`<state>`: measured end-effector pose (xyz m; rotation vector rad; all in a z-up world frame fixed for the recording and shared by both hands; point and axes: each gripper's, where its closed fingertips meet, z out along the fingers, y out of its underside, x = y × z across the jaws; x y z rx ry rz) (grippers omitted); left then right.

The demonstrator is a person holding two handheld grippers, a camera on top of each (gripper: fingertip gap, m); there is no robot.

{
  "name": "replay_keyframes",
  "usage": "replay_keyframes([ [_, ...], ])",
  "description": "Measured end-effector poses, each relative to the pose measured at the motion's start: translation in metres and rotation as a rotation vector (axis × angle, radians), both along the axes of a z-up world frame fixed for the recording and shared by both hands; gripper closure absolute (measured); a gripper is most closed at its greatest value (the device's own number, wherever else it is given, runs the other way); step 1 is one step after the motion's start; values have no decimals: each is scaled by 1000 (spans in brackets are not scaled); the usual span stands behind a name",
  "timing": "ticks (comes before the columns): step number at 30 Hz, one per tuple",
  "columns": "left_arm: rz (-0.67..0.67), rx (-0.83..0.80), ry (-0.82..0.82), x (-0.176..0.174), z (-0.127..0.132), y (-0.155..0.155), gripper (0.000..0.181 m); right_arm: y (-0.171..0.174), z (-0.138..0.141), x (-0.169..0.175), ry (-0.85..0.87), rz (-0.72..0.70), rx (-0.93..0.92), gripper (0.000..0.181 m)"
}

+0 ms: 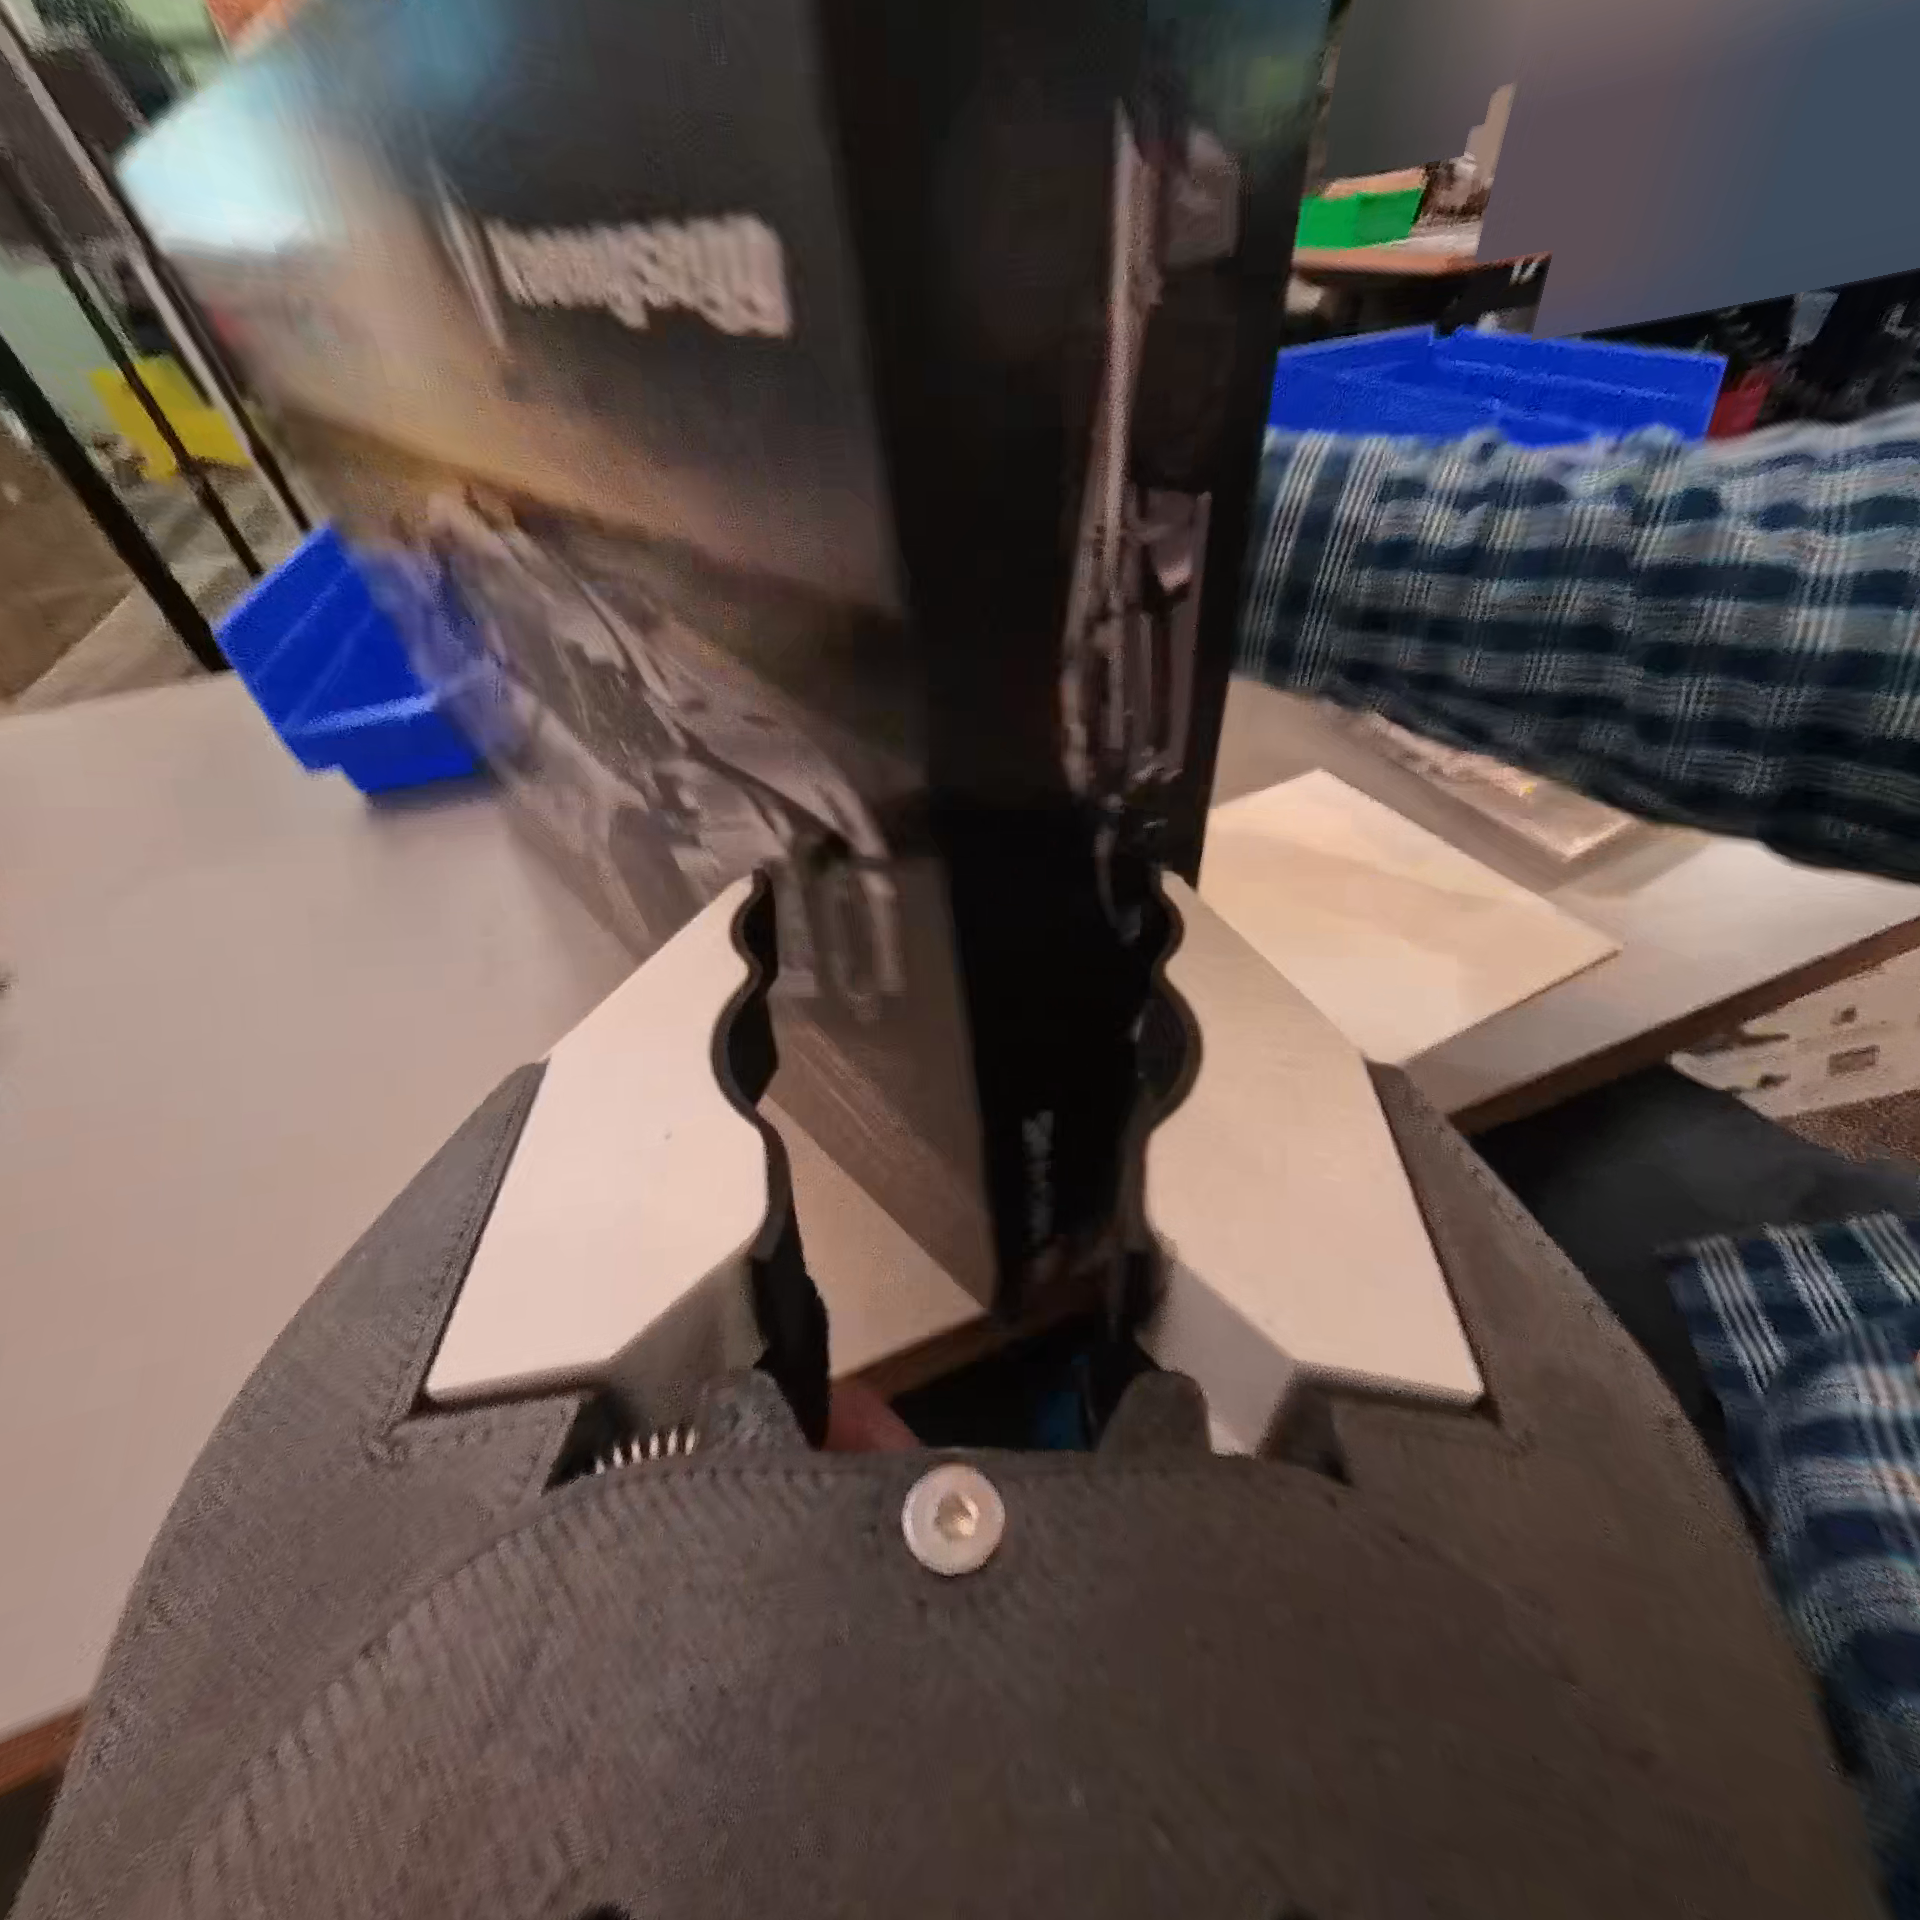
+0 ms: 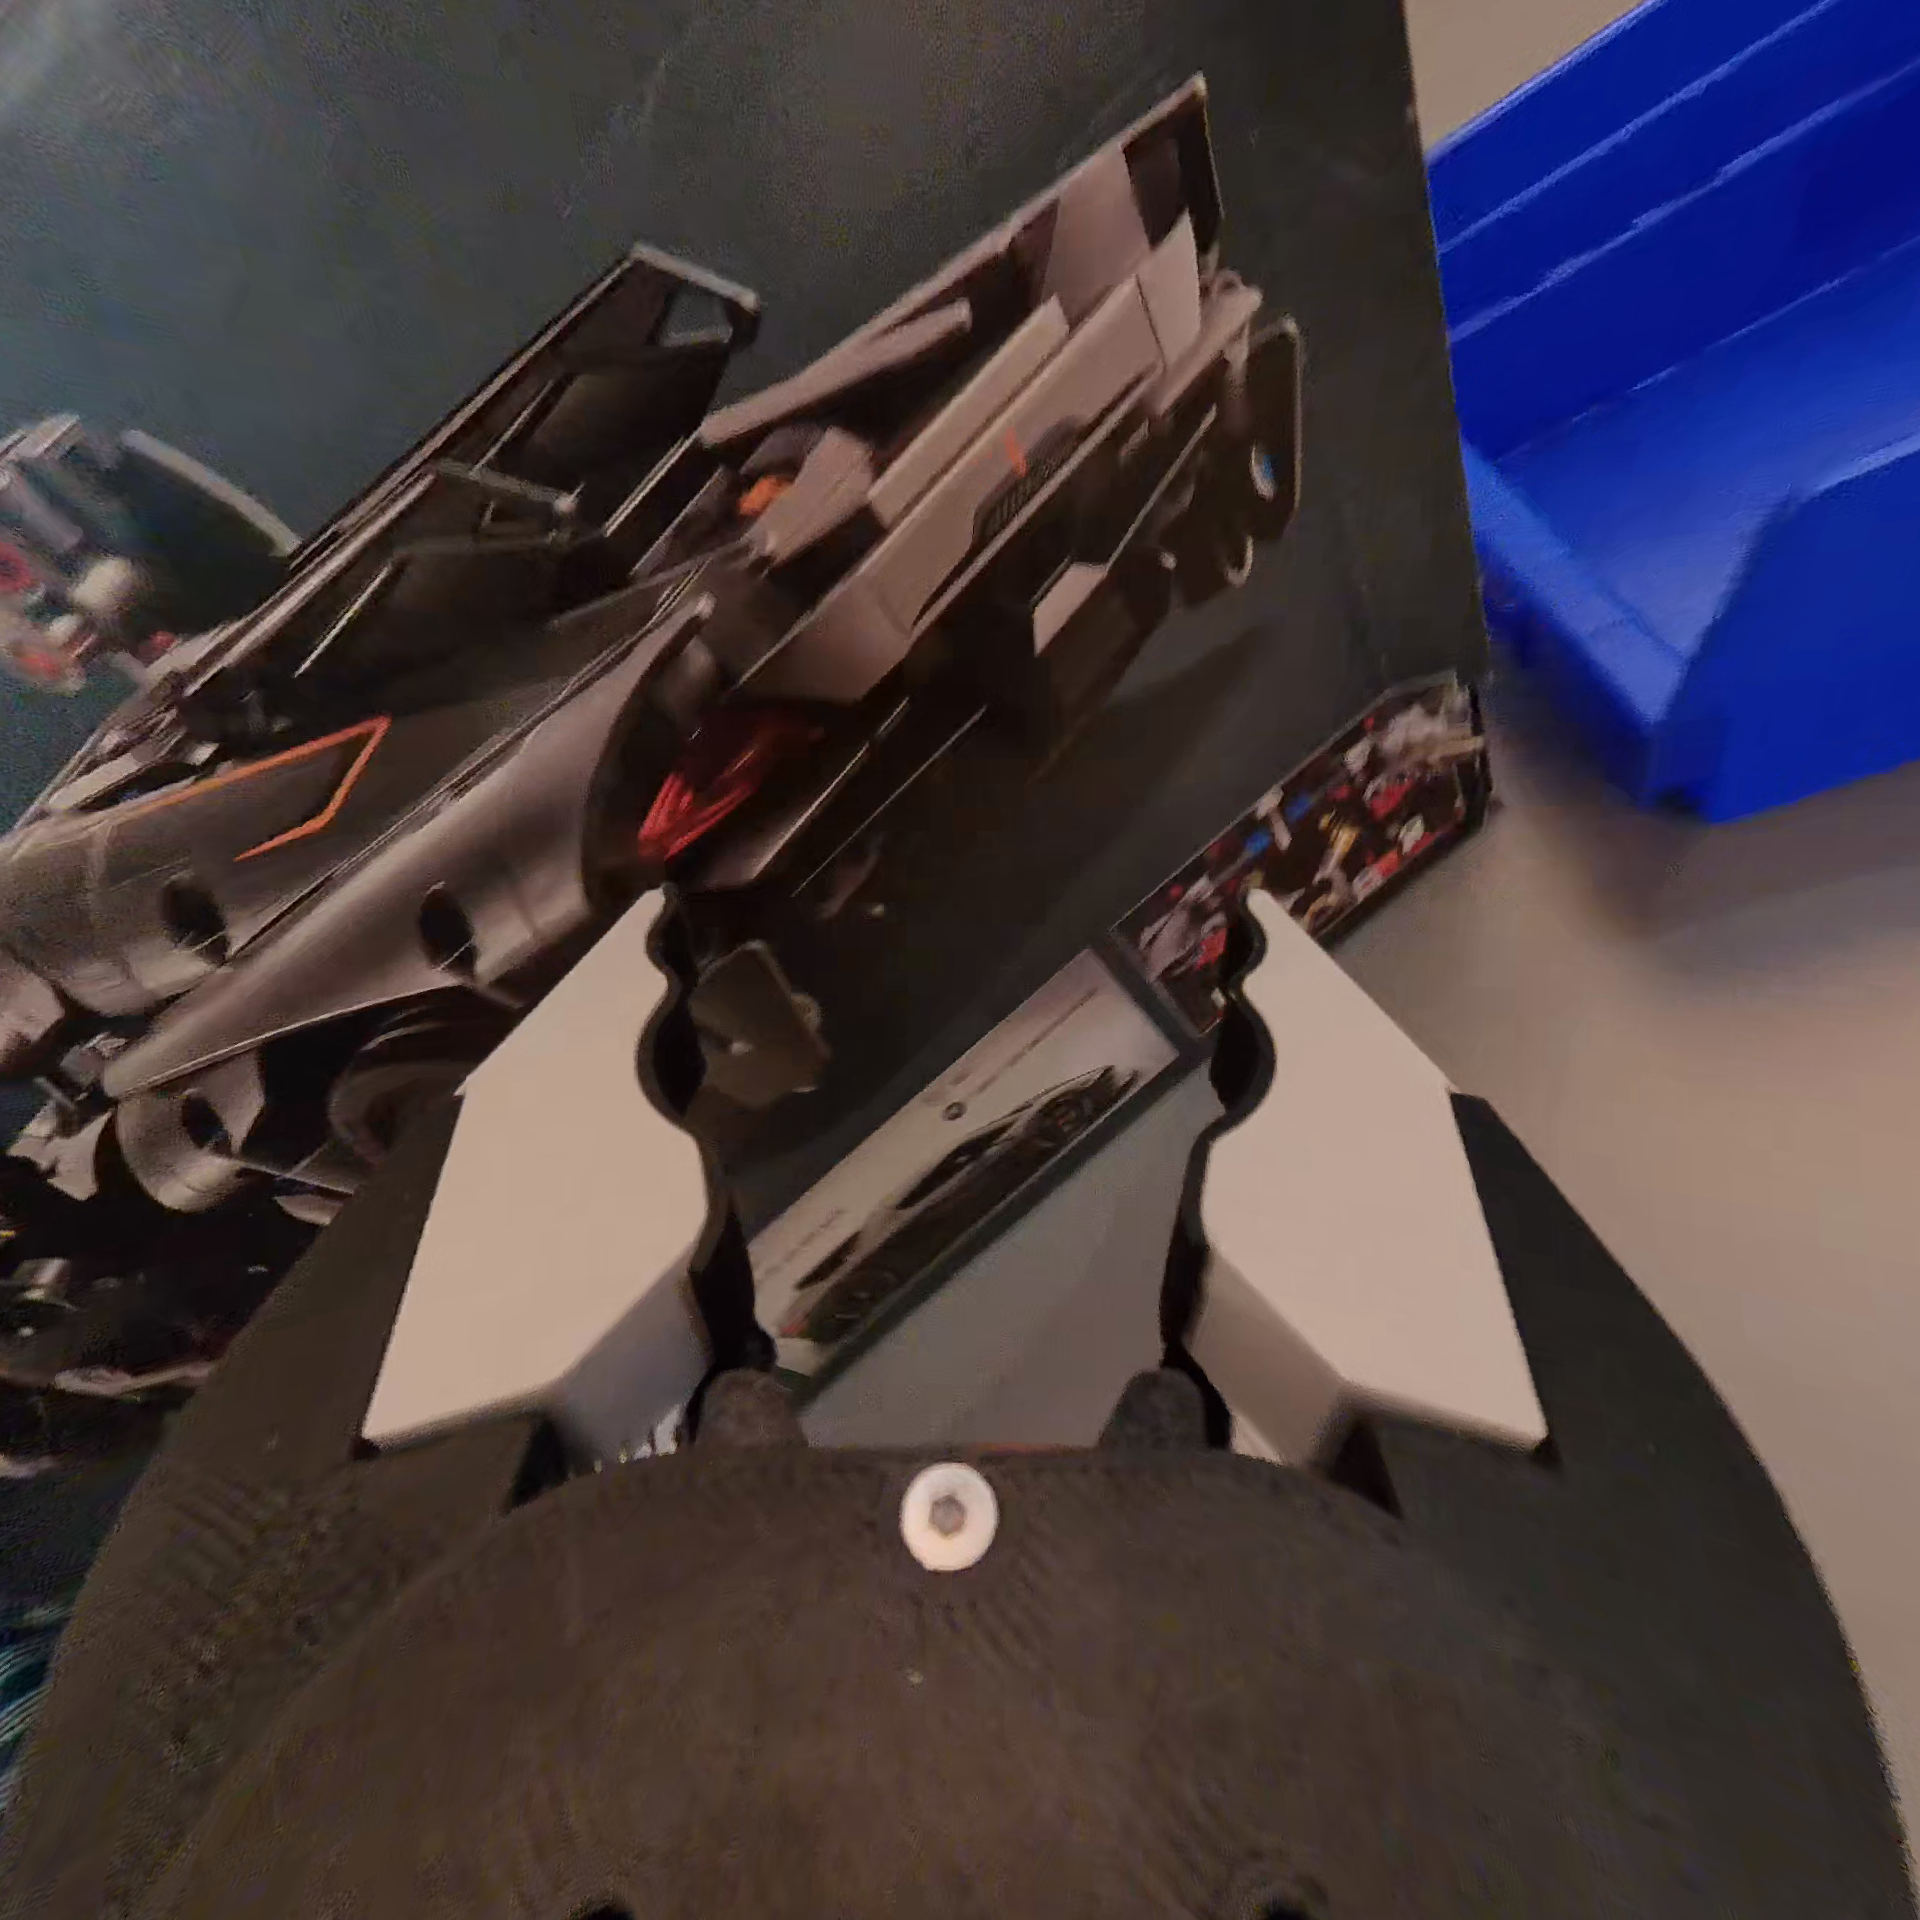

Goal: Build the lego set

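The black lego box (image 1: 1039, 520) stands upright on the white table (image 1: 260, 987), blurred by motion. My left gripper (image 1: 961, 914) straddles its narrow side, one finger on each broad face, and is shut on the box. In the right wrist view the box's printed face (image 2: 727, 520), showing a dark car model, fills most of the frame. My right gripper (image 2: 956, 935) is open and empty, its fingers pointing at the lower part of that face, very near it; I cannot tell if they touch.
A blue bin (image 1: 343, 675) sits on the table left of the box and another (image 1: 1496, 395) farther right; one blue bin (image 2: 1714, 468) shows beside the box. A plaid sleeve (image 1: 1610, 623) reaches across behind the box. A white sheet (image 1: 1382, 914) lies near the table edge.
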<state>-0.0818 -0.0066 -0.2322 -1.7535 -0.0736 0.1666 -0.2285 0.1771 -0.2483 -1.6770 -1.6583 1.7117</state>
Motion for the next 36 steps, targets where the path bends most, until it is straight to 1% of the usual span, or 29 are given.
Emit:
replay_keyframes([
  [1,-18,17,7,4,5,8,116,-6,-2,1,-2,28,-26,83],
  [3,-62,-1,-21,15,5,26,111,-22,-6,6,-15,99,-74,86],
  [4,-73,-1,-30,19,4,35,110,-25,-7,7,-19,111,-79,89],
  [6,-118,-2,-2,28,1,51,109,-30,-7,12,-19,143,-78,94],
  [9,-157,-9,-12,35,-4,75,111,-29,-10,18,-63,161,-71,93],
  [11,-156,-14,9,33,-4,93,111,-25,-5,23,-71,183,-83,99],
  [13,-146,-8,0,26,-4,109,110,-17,0,27,-71,182,-97,100],
  [15,-159,-3,-15,23,-6,120,114,-5,7,29,-52,162,-90,104],
  [17,-169,4,-8,22,-8,126,117,6,13,31,-40,143,-103,107],
  [18,-168,-1,2,20,-9,127,117,12,16,31,-34,123,-102,104],
  [20,-168,4,-5,16,-7,125,110,24,20,32,-19,82,-90,100],
  [22,-194,28,-13,17,-1,118,103,36,29,35,19,29,-94,97],
  [23,-197,34,-10,15,5,111,99,43,32,38,25,-5,-90,90],
  [24,-183,50,16,10,15,100,98,50,39,43,60,-51,-79,89],
  [26,-114,88,100,-15,39,69,97,58,57,62,139,-109,-35,90],
  [27,-67,101,126,-34,51,51,95,62,66,74,178,-146,-3,89],
  [29,66,82,166,-87,65,14,89,65,81,101,232,-203,41,87],
  [30,130,74,186,-116,71,-5,85,66,87,115,255,-234,55,79],
  [32,266,55,209,-176,78,-41,79,60,93,141,280,-266,66,72],
  [34,358,57,183,-229,77,-69,73,52,91,162,280,-302,119,65],
  [35,366,52,167,-249,72,-77,69,48,88,172,270,-330,158,61],
  [36,344,56,122,-265,65,-79,69,47,89,181,286,-374,185,58],
])
